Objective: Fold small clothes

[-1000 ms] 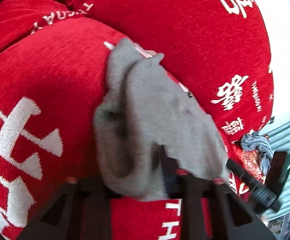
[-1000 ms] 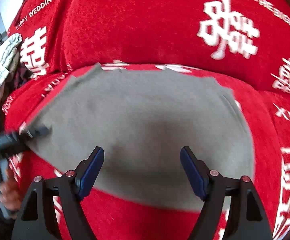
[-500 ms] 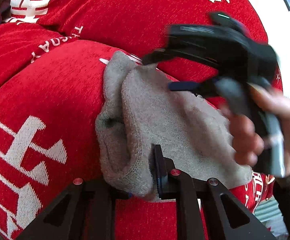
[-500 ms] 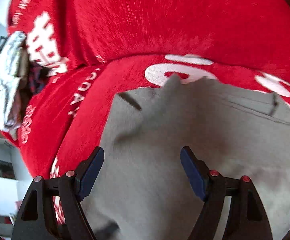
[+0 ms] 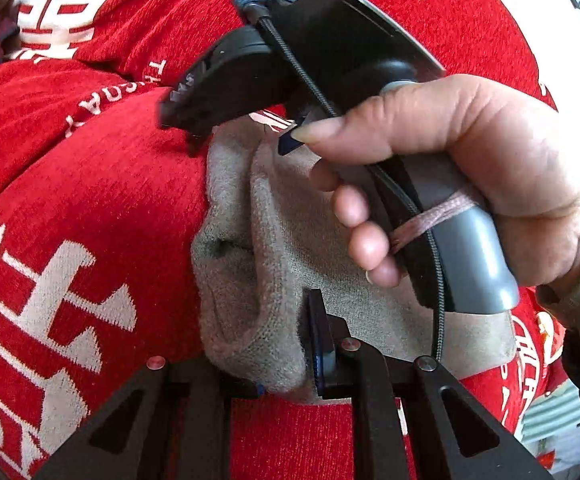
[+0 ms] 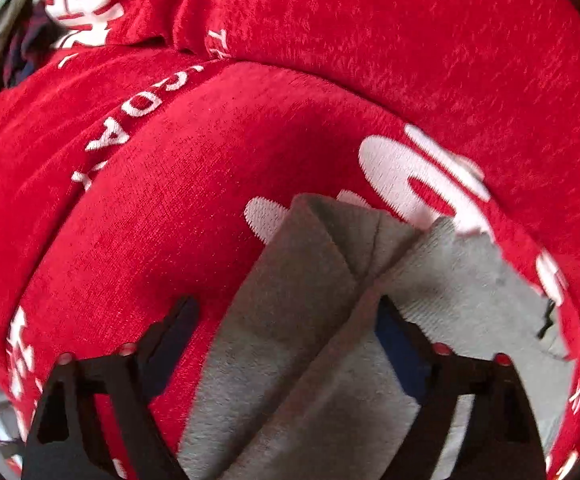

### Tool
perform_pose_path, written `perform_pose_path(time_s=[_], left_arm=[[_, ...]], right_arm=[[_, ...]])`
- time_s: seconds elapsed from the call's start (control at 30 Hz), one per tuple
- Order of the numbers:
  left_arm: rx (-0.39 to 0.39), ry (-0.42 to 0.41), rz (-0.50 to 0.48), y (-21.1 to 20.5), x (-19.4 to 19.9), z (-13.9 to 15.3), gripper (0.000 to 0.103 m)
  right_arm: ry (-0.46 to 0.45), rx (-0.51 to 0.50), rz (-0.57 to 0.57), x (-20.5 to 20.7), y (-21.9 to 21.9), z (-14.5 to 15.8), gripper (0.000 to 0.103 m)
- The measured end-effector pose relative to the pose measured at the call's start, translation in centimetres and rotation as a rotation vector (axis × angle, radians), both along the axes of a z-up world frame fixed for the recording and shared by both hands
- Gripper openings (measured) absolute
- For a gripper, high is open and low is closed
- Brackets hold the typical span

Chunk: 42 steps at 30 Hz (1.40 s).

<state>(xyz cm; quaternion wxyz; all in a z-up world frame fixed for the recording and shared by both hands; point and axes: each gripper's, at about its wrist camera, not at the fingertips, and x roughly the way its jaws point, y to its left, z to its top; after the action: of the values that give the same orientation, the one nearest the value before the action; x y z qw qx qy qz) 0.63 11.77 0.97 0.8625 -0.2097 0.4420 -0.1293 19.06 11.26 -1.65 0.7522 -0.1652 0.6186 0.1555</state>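
Observation:
A grey knitted garment (image 5: 273, 248) lies bunched on a red cover with white characters (image 5: 89, 200). My left gripper (image 5: 290, 364) is shut on the garment's near folded edge. A person's hand (image 5: 470, 168) holds my right gripper (image 5: 241, 132) over the garment's far end, pointing steeply down. In the right wrist view the right gripper (image 6: 285, 328) straddles a folded grey strip of the garment (image 6: 290, 300). Its jaws are closing with the strip between them. The left finger (image 6: 177, 328) is over the red cover (image 6: 209, 152), and the right pad (image 6: 398, 340) rests against grey cloth.
The red cover rises into a rounded back cushion (image 6: 370, 40) behind the garment. A dark patterned cloth (image 6: 25, 52) shows at the far left edge. A white wall (image 5: 562, 32) and a pale ribbed surface (image 5: 550, 412) lie off to the right.
The right gripper swept across the garment to its far corner and dropped lower, its jaws narrowing a little. The left gripper kept its hold on the near edge and rolled slightly.

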Motion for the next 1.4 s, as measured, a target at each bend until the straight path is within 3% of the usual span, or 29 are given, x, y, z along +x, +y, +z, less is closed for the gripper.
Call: perform_pose_path(time_s=[0.07,0.13,0.33,1.03,1.4], left_arm=[[0.026,0.000,0.001,-0.5,-0.1,0.4,0.018],[0.051,0.000,0.002,-0.8,-0.2,0.7,0.018],[0.097,0.005,0.004,-1.5,-0.5,1.2,0.018],[0.251,-0.024,-0.002,-3.8,-1.0,3.4,0.015],[0.332,-0.061,-0.046,-6.8,-0.9,5.8,0.015]], right_arm=[[0.000,0.024,-0.026,0.3,-1.3,0.5,0.049],[0.011,0.066,-0.048,0.6,-2.8,0.9,0.034],[0.006,0.105,-0.018,0.1,-3.5,1.6,0.023],[-0.039,0.406,-0.092,0.2,-10.5,6.7,0.020],[-0.056,0.478,-0.098,0.0,-14.0,8.6,0.020]])
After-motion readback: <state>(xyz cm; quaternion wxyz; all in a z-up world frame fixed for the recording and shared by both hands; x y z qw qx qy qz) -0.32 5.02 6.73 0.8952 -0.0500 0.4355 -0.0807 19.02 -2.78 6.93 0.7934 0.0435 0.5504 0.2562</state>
